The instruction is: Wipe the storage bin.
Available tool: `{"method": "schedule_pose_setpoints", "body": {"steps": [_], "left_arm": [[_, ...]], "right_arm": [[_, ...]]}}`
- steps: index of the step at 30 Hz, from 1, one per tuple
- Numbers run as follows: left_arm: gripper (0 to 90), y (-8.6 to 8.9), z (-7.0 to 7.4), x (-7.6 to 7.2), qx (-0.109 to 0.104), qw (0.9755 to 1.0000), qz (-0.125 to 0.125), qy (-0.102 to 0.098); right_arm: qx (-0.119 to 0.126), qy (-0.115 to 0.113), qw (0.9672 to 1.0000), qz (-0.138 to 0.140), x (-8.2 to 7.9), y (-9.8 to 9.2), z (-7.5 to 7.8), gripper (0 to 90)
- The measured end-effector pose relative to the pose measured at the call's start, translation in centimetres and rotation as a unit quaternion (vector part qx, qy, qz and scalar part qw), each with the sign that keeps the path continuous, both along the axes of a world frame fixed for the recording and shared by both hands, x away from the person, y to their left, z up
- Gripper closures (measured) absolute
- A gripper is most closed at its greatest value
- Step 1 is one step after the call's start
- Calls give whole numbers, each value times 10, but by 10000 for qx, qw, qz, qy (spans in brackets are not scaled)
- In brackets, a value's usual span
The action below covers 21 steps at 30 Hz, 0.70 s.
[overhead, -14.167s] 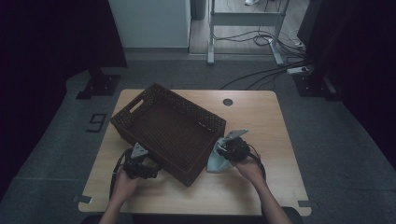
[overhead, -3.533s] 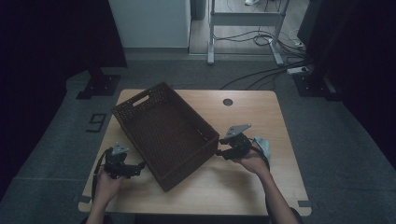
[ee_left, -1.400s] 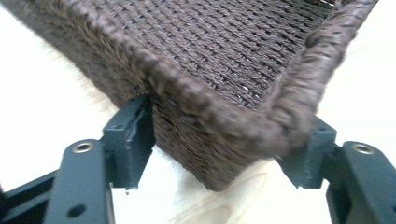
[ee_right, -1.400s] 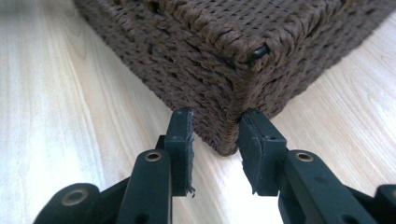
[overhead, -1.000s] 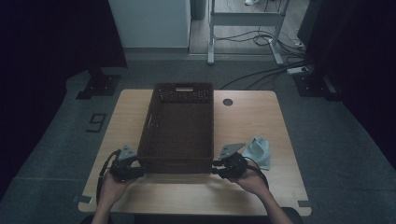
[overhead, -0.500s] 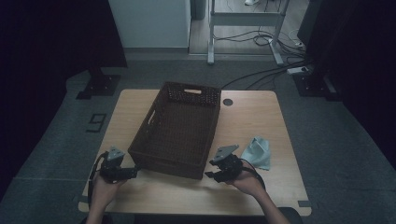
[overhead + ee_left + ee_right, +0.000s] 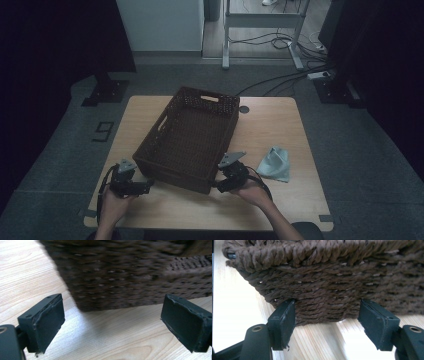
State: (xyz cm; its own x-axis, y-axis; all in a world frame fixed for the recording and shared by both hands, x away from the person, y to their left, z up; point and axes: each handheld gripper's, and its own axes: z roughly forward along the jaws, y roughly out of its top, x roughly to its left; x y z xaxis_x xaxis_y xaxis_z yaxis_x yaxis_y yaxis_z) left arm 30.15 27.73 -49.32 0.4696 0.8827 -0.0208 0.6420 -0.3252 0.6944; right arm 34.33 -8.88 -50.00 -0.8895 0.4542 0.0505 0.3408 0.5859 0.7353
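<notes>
A dark brown woven basket (image 7: 192, 137) lies on the wooden table (image 7: 280, 125), turned a little clockwise, with nothing inside. My left gripper (image 7: 147, 186) sits open just off the basket's near left corner (image 7: 85, 302), a short gap away. My right gripper (image 7: 216, 187) is open at the near right corner; in the right gripper view the woven wall (image 7: 329, 297) stands right against its two pads, one pad (image 7: 287, 320) touching the weave.
A crumpled light blue cloth (image 7: 275, 164) lies on the table right of the basket, just beyond my right hand. A small dark round hole (image 7: 243, 109) marks the table's far edge. Cables and a metal stand are on the floor behind.
The basket has turned clockwise and slid slightly. My left gripper has come in toward its near left corner; my right stays at the near right corner.
</notes>
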Motion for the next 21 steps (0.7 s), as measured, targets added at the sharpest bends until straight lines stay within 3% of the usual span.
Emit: {"method": "schedule_pose_setpoints", "body": {"steps": [6, 10, 12, 14, 21], "left_arm": [[52, -4, 1, 0, -5, 9999, -121, -18], [56, -6, 2, -1, -19, 9998, -206, -38], [57, -7, 2, -1, -20, 9997, -248, -53], [57, -8, 2, -1, -7, 9996, -264, -57], [62, -8, 2, -2, 17, 9994, -330, -66]], "right_arm": [[15, -29, 9998, 179, -4, 25, -1, 280], [-68, -173, 9992, 342, -8, 46, -3, 259], [-48, -91, 9988, 474, -9, 54, -4, 274], [-98, -203, 9983, 538, -12, 66, -5, 269], [-79, -150, 9971, 738, -12, 75, -5, 297]]}}
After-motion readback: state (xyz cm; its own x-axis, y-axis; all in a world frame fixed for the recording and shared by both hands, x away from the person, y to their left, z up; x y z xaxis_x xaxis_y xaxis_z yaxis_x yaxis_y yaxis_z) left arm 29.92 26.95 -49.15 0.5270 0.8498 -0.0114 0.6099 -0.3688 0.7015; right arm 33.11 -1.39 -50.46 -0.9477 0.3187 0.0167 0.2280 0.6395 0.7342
